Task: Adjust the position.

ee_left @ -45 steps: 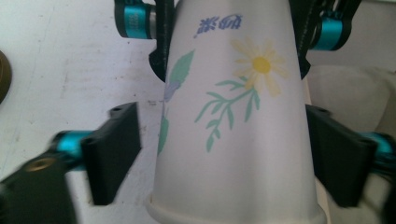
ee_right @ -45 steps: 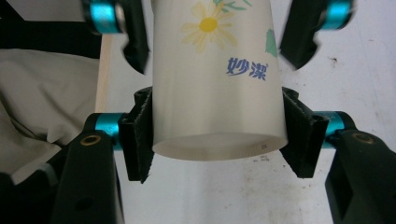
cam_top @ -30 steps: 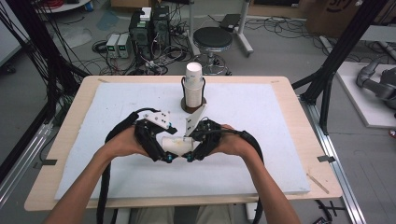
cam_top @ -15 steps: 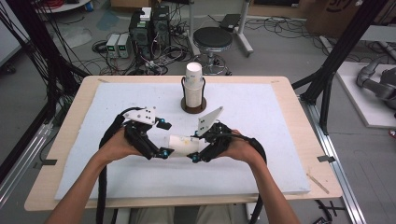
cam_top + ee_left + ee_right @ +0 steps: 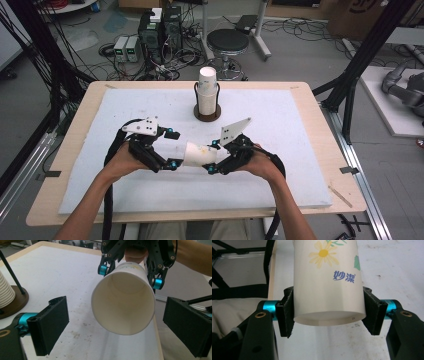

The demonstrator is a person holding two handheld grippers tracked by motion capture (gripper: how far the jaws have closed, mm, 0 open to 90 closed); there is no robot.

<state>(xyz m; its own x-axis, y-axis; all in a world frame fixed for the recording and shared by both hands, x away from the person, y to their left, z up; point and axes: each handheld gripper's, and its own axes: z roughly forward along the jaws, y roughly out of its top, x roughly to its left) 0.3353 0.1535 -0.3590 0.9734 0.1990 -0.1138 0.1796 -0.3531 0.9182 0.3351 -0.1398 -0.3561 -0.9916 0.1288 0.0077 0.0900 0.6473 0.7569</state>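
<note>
Gripping a paper cup near its base with the right gripper, jaws clenched on both sides of the cup wall, as seen up close in the right gripper view, where the black pads are pressing against the cup just above its bottom rim. Holding the cup on its side, clear of the white pad on the bench, near the middle of the front half, open mouth turned toward the left gripper. Showing a yellow flower, a green leaf and blue lettering on the cup's side.

Keeping the left gripper's jaws released and spread wide, one on each side of the cup's mouth in the left gripper view, not touching the rim; looking straight into the bare white inside of the cup. Also showing the right gripper beyond, clamped on the cup's far end.

Standing upright at the back of the bench, well apart from both hands: a stack of cups in a dark wire holder on a round base.
</note>
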